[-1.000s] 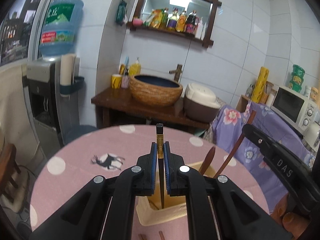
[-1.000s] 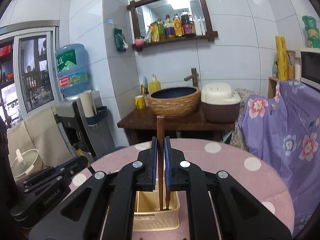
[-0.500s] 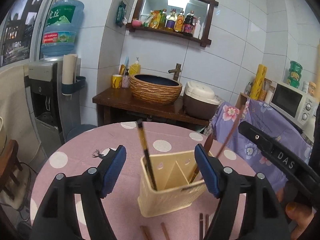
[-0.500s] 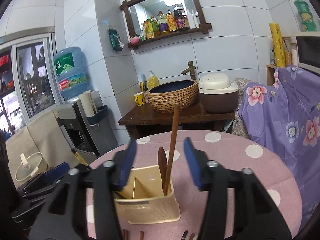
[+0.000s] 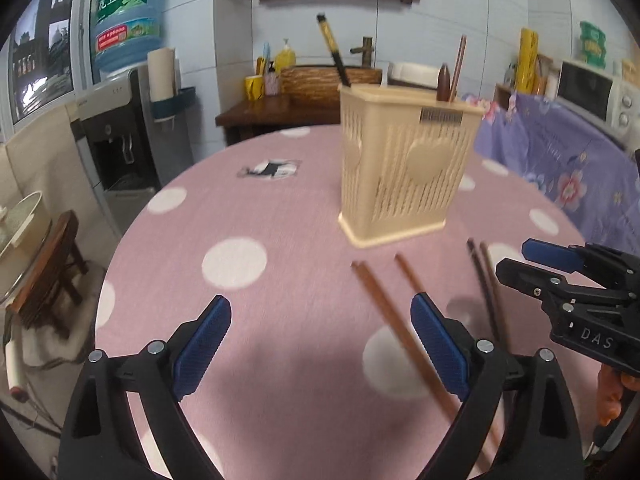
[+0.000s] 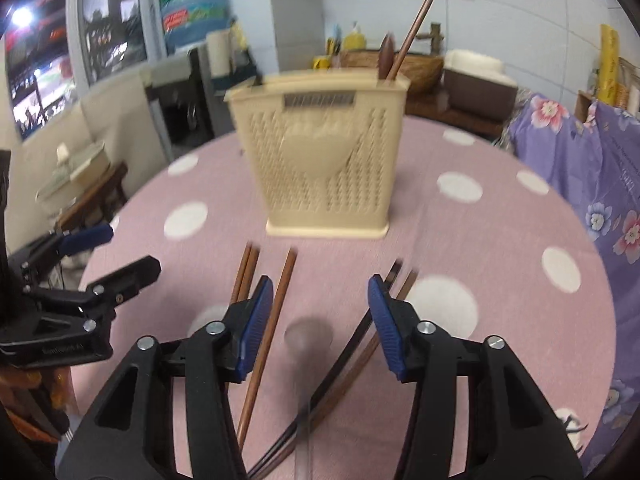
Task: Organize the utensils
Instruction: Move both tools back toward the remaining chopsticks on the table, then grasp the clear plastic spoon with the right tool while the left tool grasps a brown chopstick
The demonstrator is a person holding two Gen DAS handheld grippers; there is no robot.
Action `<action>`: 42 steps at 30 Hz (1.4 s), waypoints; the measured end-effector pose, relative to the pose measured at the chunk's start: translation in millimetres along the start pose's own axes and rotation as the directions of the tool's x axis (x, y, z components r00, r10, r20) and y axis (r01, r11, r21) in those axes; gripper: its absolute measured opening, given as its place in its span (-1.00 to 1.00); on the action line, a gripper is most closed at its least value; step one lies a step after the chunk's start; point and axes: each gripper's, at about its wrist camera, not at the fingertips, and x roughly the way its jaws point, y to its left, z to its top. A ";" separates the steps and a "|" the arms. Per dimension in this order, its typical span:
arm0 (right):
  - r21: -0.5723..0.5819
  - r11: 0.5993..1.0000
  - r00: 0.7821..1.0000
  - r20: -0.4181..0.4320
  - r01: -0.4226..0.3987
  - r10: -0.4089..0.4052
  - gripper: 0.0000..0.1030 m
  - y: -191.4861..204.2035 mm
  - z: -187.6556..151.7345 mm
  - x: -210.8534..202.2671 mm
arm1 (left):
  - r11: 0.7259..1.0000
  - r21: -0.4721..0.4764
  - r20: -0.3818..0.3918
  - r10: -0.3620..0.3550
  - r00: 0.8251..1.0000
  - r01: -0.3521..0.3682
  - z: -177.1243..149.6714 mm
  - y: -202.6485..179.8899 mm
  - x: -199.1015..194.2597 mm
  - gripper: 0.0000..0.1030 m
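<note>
Utensil holder (image 5: 404, 168) holds three upright utensils; left gripper (image 5: 320, 344) opening, right gripper (image 6: 320, 320) closing, both empty.

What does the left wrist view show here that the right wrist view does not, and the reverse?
Only the left wrist view: the black, gold-banded chopstick standing in the holder's left end, the deer print on the cloth, and the microwave.

Only the right wrist view: the heart-shaped panel on the holder's face.

Both: the cream utensil holder with a brown chopstick at its right end, loose chopsticks lying on the pink dotted tablecloth, the left tool opening and the right tool closing, both empty.
</note>
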 end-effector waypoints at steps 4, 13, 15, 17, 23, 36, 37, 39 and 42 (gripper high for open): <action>-0.039 0.998 0.996 -0.087 -0.041 0.038 -0.23 10.9 -23.5 19.5 | 0.999 -0.043 -0.028 -0.014 1.000 0.013 -20.8 8.8 -4.0 0.76; -0.065 0.997 0.988 -0.155 -0.030 0.020 -0.28 15.0 -33.9 40.3 | 0.991 -0.124 -0.044 -0.052 0.998 0.046 -34.9 19.6 -7.4 0.75; -0.066 0.997 0.986 -0.168 -0.027 0.016 -0.29 14.6 -33.6 44.8 | 0.991 -0.123 -0.043 -0.056 0.998 0.050 -35.1 17.9 -8.0 0.75; -0.072 0.997 0.985 -0.172 -0.020 0.007 -0.30 14.7 -32.8 48.0 | 0.991 -0.123 -0.046 -0.064 0.997 0.058 -35.1 15.9 -8.0 0.75; -0.090 0.996 0.983 -0.181 -0.008 -0.009 -0.29 15.5 -28.1 53.4 | 0.990 -0.123 -0.049 -0.072 0.996 0.065 -36.2 13.1 -7.4 0.75; -0.079 0.997 0.984 -0.176 -0.008 -0.006 -0.31 16.6 -24.3 57.2 | 0.991 -0.119 -0.067 -0.075 0.995 0.067 -37.7 9.4 -3.1 0.75; -0.059 0.998 0.986 -0.169 -0.015 0.005 -0.31 14.0 -24.2 55.8 | 0.991 -0.118 -0.069 -0.076 0.995 0.067 -37.7 8.8 -2.4 0.75; -0.015 0.999 0.991 -0.133 -0.028 0.026 -0.31 7.0 -22.7 47.5 | 0.991 -0.115 -0.075 -0.079 0.994 0.070 -38.2 6.9 -1.4 0.75; 0.053 0.997 0.997 -0.057 -0.051 0.054 -0.31 -5.8 -18.0 25.1 | 0.992 -0.109 -0.081 -0.080 0.994 0.071 -38.3 4.1 0.5 0.75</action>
